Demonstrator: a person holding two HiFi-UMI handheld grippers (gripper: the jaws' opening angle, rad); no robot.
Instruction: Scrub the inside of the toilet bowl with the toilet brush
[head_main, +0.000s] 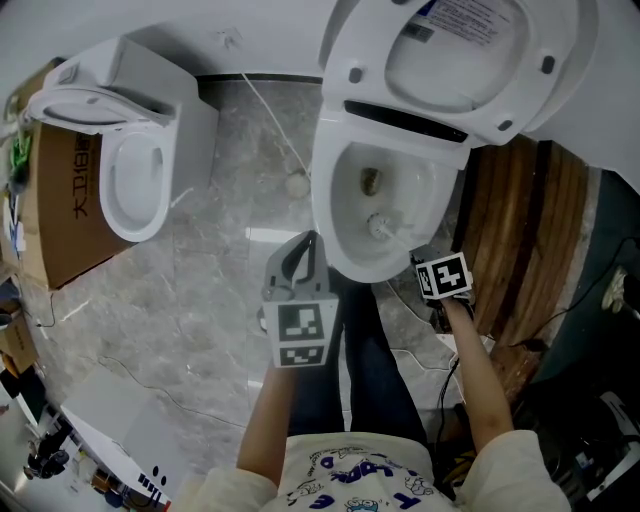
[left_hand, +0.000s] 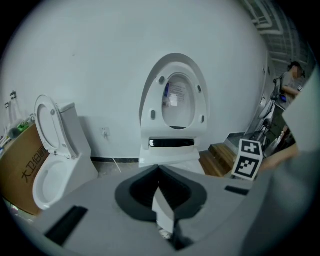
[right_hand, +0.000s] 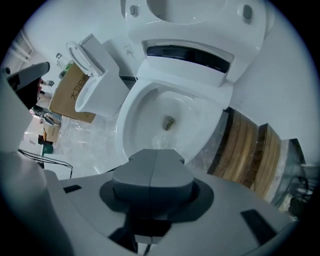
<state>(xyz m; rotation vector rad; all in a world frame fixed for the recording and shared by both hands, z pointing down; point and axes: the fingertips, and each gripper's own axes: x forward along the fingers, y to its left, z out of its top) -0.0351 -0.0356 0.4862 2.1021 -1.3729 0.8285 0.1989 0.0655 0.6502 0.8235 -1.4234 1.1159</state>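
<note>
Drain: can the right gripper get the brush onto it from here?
Probably yes. The seat is up, the right gripper holds the brush, and its head lies in the bowl just short of the drain, nothing between.

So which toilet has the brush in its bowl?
The right toilet, beside the wooden steps: the toilet brush sits in its bowl. The left toilet by the cardboard box holds none.

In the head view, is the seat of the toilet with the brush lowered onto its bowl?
No, the seat stands raised behind the bowl, whose rim is bare.
</note>
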